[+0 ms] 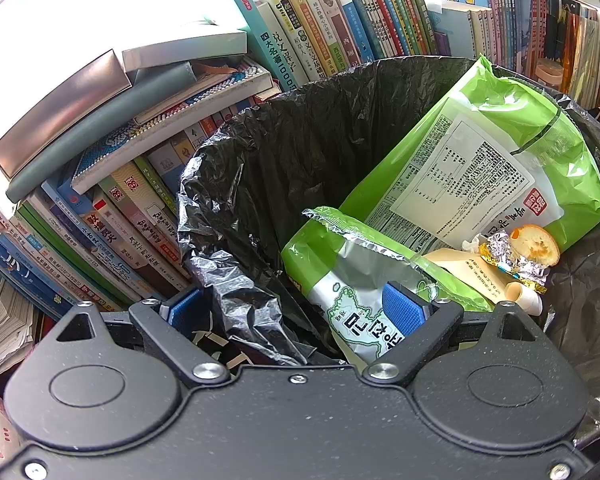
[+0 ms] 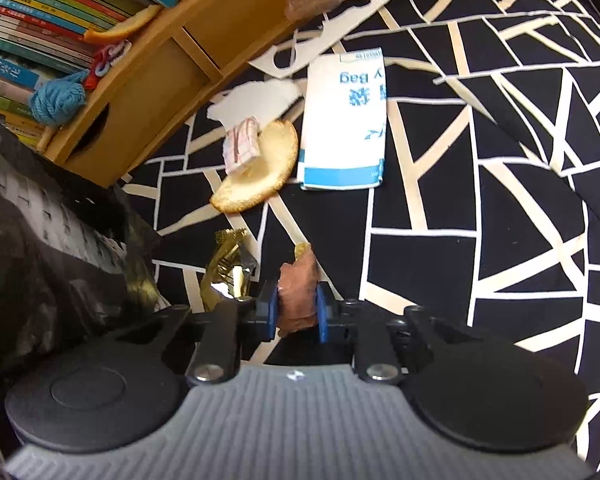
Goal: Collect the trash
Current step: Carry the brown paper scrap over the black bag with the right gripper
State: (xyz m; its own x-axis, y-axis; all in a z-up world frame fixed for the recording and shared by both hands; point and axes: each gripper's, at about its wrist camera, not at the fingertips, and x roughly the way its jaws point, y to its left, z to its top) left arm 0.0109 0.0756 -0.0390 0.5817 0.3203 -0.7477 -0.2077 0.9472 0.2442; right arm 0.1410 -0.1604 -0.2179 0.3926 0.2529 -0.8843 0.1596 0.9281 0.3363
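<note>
The left gripper (image 1: 296,312) hung over the bin's black liner (image 1: 300,120), its jaws spread wide: the liner's crumpled near rim passed between them, but whether either blue pad pressed on the plastic could not be told. Inside the liner lay a large green snack bag (image 1: 500,152) against the far right side, a smaller green and silver packet (image 1: 352,264) nearer, and at the right a bread piece (image 1: 536,246) beside crumpled foil (image 1: 504,254). Rows of books (image 1: 340,28) stood behind the bin. The right gripper (image 2: 299,312) pointed down at a black cloth with cream lines (image 2: 500,200), its jaws nearly together and clamped on a brown scrap (image 2: 298,292) held between the blue pads. Just left of it lay a gold wrapper (image 2: 228,264). Farther off rested a round cracker (image 2: 260,172) with a pink striped wrapper (image 2: 242,146) on top, torn white paper (image 2: 252,98) behind, and a white and blue packet (image 2: 344,120) to the right. A wooden shelf (image 2: 172,60) ran along the far left
</note>
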